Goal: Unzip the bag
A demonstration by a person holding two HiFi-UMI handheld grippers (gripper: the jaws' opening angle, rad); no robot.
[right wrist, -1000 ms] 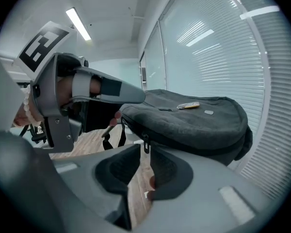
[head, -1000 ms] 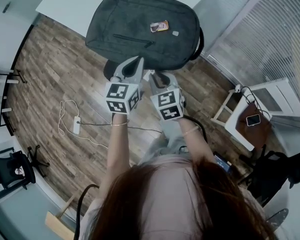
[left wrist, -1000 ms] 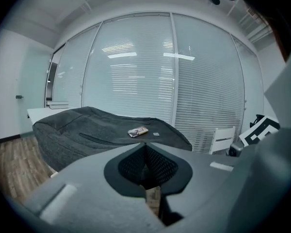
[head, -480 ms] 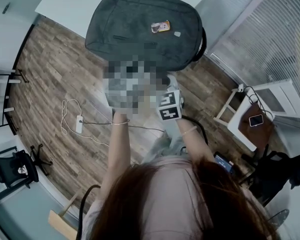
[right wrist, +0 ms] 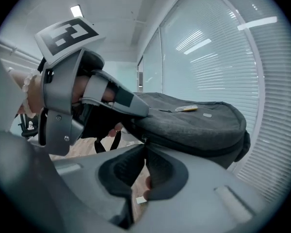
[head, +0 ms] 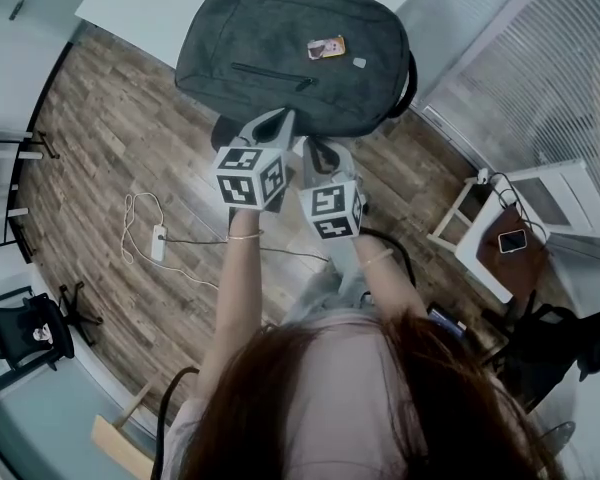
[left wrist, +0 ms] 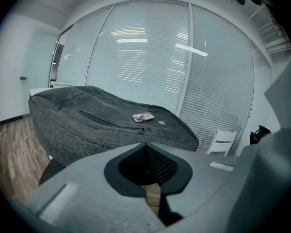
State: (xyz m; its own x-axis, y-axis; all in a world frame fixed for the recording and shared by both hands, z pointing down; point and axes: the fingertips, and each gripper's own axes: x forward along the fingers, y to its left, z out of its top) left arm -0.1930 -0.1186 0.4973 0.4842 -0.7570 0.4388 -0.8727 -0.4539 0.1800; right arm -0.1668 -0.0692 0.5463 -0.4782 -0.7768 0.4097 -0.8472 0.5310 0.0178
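Note:
A dark grey backpack (head: 295, 53) lies flat on a white table (head: 160, 13), its front pocket zipper (head: 270, 74) closed with the pull (head: 302, 84) at the right end. Both grippers hover side by side just short of the bag's near edge. My left gripper (head: 280, 120) is shut with nothing in it; in the left gripper view its jaws (left wrist: 145, 144) meet below the zipper pull (left wrist: 143, 129). My right gripper (head: 315, 148) is also shut and empty, and in its own view (right wrist: 144, 144) it points at the bag's side (right wrist: 194, 127) with the left gripper (right wrist: 87, 101) beside it.
A small orange label (head: 325, 47) sits on the bag's top. On the wood floor lie a power strip with cable (head: 158, 243) at left and a white stool holding a phone (head: 507, 240) at right. Window blinds (head: 540, 58) run along the right side.
My left gripper has moved a little up toward the bag's near edge. The right gripper has barely moved, and both stay shut.

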